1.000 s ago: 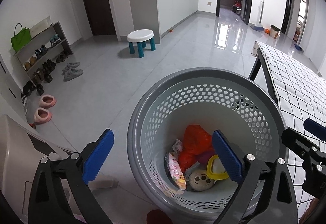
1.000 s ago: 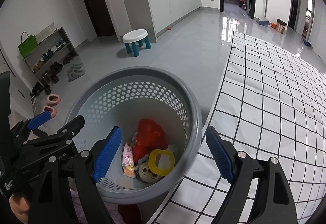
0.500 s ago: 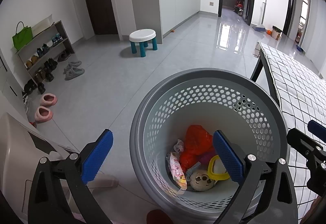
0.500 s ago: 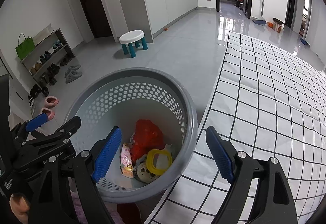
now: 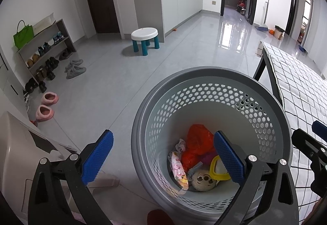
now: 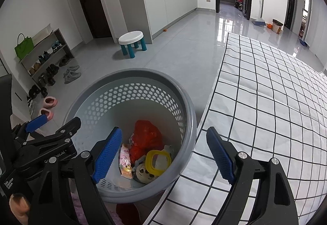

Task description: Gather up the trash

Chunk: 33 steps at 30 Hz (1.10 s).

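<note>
Two black grippers with ribbed blue pads, the left gripper and the right gripper, are hovering with jaws apart, gripping nothing, above the round grey perforated plastic basket, where crinkled red plastic trash is lying.

One grey perforated plastic basket stands on the floor. Inside lie one red plastic bag, one pink snack packet, one yellow-rimmed plastic lid and one round beige plush face. Elsewhere: one white stool with teal legs, two pink slippers, two grey slippers, one green handbag.
</note>
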Motion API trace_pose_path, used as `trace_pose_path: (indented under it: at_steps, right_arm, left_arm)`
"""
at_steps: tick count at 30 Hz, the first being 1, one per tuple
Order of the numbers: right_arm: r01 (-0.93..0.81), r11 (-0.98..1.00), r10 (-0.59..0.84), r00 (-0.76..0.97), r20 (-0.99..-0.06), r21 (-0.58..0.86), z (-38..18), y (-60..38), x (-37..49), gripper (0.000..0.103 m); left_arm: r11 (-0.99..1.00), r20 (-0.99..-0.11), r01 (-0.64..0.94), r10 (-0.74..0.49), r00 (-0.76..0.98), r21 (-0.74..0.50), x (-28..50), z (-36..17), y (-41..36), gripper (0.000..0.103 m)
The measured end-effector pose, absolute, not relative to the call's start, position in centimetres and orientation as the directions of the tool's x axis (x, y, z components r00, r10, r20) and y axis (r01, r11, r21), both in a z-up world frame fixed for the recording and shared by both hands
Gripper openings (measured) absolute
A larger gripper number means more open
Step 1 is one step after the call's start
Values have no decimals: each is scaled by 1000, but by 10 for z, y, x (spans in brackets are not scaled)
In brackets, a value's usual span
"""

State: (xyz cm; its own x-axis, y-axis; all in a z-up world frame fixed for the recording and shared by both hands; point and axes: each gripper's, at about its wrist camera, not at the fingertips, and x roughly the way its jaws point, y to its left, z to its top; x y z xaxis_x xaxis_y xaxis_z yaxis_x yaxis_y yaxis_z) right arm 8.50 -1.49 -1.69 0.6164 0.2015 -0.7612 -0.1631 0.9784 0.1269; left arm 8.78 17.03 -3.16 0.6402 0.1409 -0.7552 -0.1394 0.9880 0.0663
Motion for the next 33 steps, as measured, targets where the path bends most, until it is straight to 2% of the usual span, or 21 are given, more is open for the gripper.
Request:
trace_pose_path:
  at_steps: [33]
  right_arm:
    - [-168,978,204,618,-759,127,-15,-14,84,81]
  left_arm:
    - [988,-751,-133,147,644,80,88,-32,166,97]
